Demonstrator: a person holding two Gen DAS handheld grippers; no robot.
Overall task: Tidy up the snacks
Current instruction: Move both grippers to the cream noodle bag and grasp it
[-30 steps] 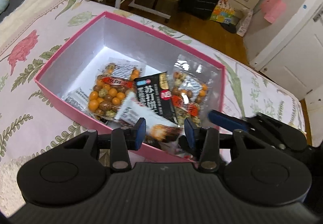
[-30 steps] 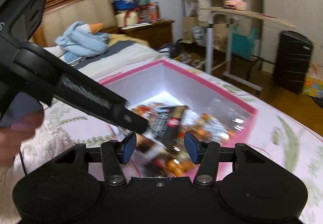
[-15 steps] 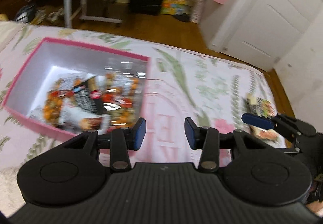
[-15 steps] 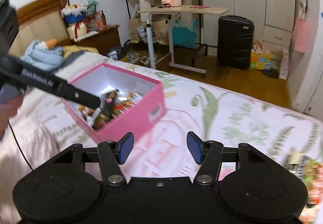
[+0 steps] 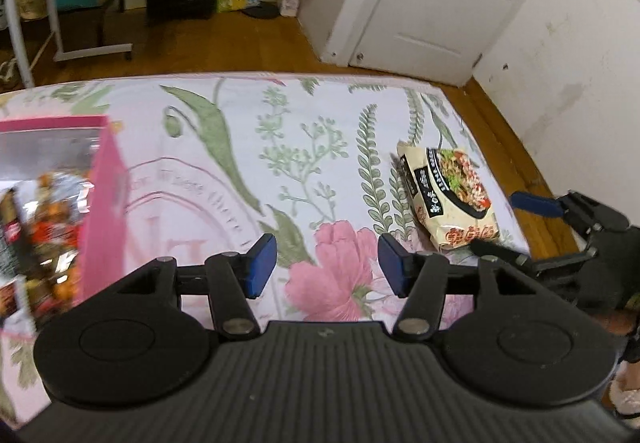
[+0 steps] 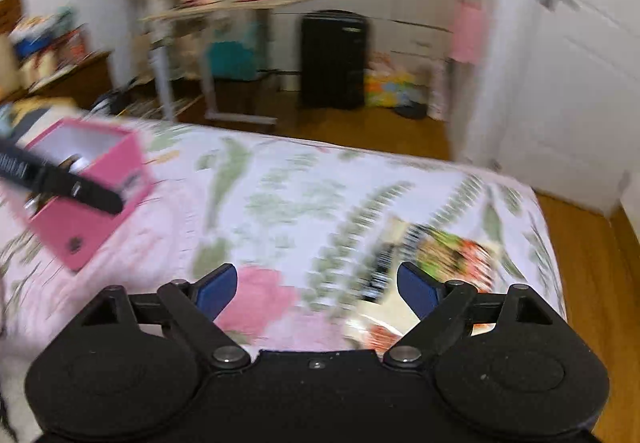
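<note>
With both grippers' jaws opening and empty, the right gripper (image 6: 318,293) should straddle the noodle packet (image 6: 440,263) at lower right squarely before closing.

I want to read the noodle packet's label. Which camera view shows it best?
The left wrist view: the noodle packet lies sharp and unblocked on the bedspread. In the right wrist view it is blurred and partly hidden behind a claw finger.
</note>
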